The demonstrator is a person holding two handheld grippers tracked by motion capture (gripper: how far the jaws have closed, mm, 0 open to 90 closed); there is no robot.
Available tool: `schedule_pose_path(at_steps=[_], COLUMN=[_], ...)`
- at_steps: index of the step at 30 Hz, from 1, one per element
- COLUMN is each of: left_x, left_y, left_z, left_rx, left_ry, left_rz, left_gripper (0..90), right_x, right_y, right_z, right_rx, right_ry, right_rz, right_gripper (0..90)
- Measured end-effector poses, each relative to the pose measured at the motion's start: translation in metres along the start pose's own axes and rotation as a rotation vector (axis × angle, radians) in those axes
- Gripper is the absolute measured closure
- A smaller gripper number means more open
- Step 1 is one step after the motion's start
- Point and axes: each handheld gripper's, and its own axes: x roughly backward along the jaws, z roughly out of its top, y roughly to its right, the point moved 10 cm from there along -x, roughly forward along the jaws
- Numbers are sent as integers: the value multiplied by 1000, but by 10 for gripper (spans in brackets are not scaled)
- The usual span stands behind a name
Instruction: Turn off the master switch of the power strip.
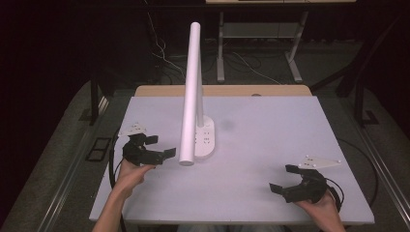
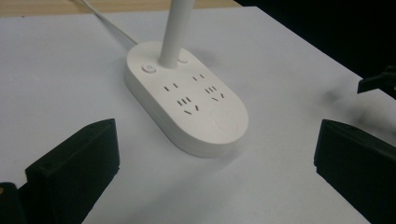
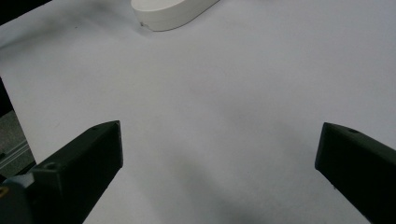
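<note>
- The lamp point(image 1: 193, 96) is standing on the white table point(image 1: 270, 145), left of centre, its oval base point(image 2: 187, 105) lying flat and its stem point(image 2: 175, 32) rising from the far end of the base.
- The base is carrying several socket outlets and a round button point(image 2: 148, 67); nothing is plugged into them.
- The left gripper point(image 1: 155, 147) is resting just beside the base, jaws standing wide apart and holding nothing.
- The right gripper point(image 1: 283, 180) is sitting well apart from the lamp, near the table's front right, jaws likewise spread wide and gripping nothing.
- A white cable point(image 2: 112, 25) is running from the base toward the table's far edge.
</note>
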Motion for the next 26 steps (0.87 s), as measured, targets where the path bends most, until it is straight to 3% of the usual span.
schedule_pose_path(at_steps=[18,26], left_x=[-2,-1], left_y=[33,39], left_z=[-45,-59], left_rx=[-31,-49], left_ry=[2,-13], left_rz=[-32,-32], left_gripper=[0,0], right_x=[2,2], right_y=[-2,-3], right_z=[1,0], right_rx=[5,6], right_ry=[6,7], right_rz=[1,2], right_gripper=[2,2])
